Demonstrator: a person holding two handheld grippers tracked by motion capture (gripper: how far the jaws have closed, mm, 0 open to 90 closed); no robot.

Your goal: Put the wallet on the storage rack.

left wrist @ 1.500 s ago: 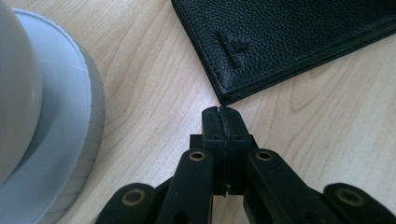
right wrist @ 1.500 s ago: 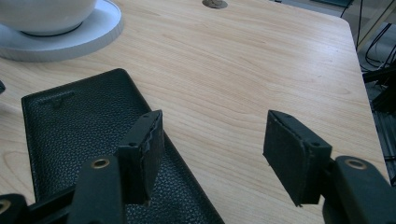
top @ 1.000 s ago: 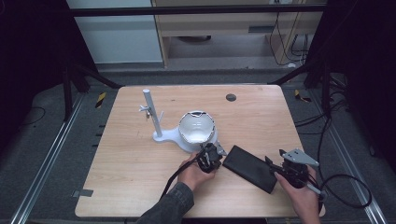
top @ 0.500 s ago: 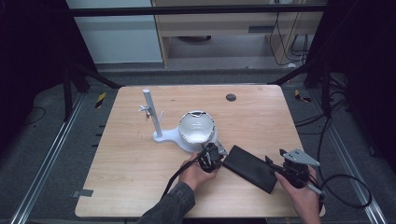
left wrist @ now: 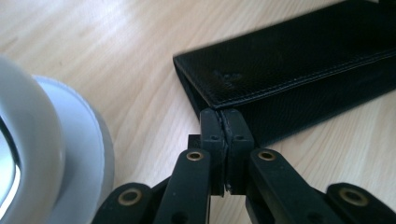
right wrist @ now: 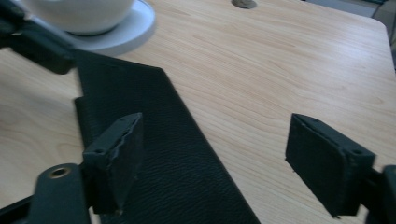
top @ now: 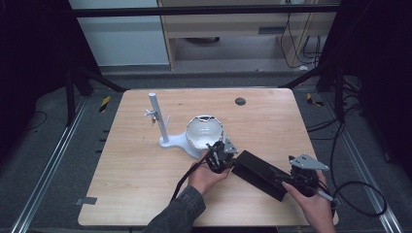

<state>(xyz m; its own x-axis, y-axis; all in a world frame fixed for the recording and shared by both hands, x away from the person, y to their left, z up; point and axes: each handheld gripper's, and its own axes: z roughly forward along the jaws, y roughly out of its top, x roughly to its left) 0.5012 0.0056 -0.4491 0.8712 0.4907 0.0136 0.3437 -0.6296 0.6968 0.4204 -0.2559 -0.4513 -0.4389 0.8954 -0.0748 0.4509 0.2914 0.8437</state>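
Nothing much shifting since a second ago: both hands staying put. High view: left tongs (top: pixel 219 158) sitting at the near end of the black case (top: pixel 262 174), lying flat on the tabletop (top: pixel 131 184) beside the white stand (top: pixel 194 133); right tongs (top: pixel 296 179) at its far end. Left gripper view: jaws pressing together against the case edge (left wrist: pixel 289 70). Right gripper view: jaws spreading wide over the case (right wrist: pixel 154 135).

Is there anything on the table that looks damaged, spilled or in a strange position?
Nothing stands out. The black case lies flat on the table, slanted to its edges, with the left gripper shut at its corner and the right gripper open over its other end. The white stand is upright, nothing spilled.
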